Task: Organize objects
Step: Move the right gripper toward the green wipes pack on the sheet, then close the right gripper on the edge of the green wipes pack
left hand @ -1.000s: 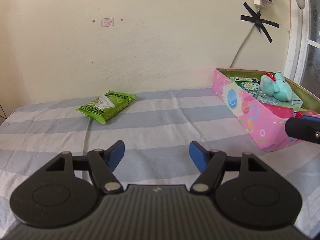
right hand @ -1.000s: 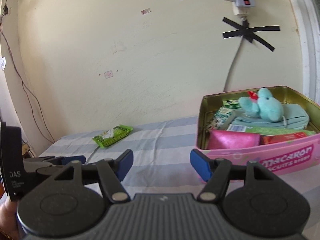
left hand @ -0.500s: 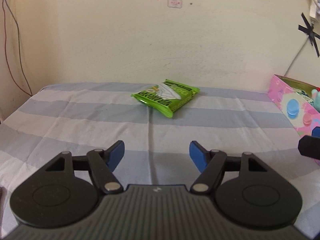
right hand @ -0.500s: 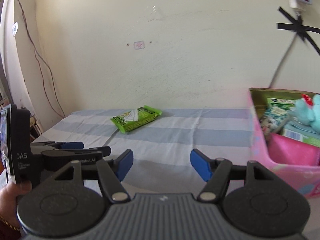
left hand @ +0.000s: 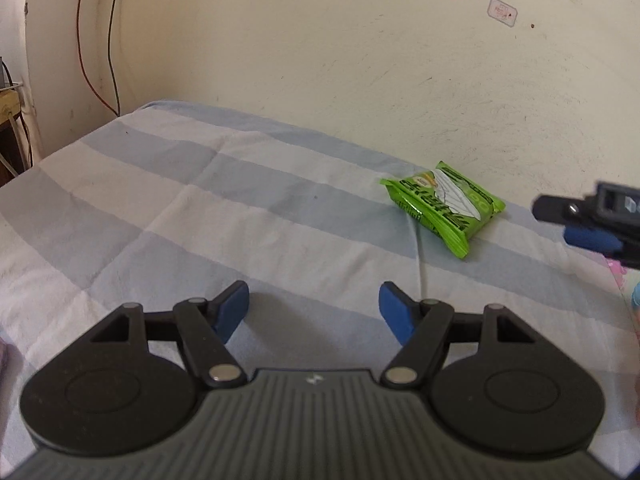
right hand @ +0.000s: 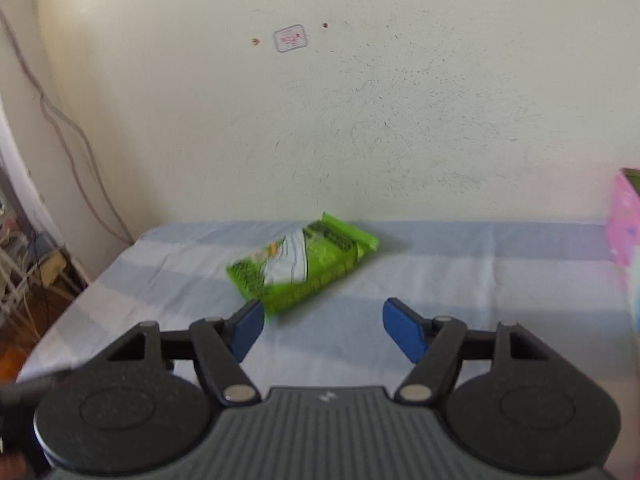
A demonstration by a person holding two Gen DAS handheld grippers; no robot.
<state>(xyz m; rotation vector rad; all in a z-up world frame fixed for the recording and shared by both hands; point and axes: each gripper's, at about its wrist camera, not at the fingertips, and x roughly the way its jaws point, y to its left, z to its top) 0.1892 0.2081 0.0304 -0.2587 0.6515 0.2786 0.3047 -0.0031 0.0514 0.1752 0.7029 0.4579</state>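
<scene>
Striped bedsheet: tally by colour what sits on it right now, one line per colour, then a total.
Green: 1, the snack packet, lying flat near the wall.
Pink: 1, the tin, only its edge showing at the right of the right wrist view.
Total: 2

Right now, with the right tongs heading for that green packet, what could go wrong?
The green packet lies off toward the left pad of the right tongs, whose jaws are opening with nothing between them; a closing grip could clip one corner or push the packet across the striped cloth. It looks soft, so it may crumple or slip. The picture is blurred, so aim may be off.
</scene>
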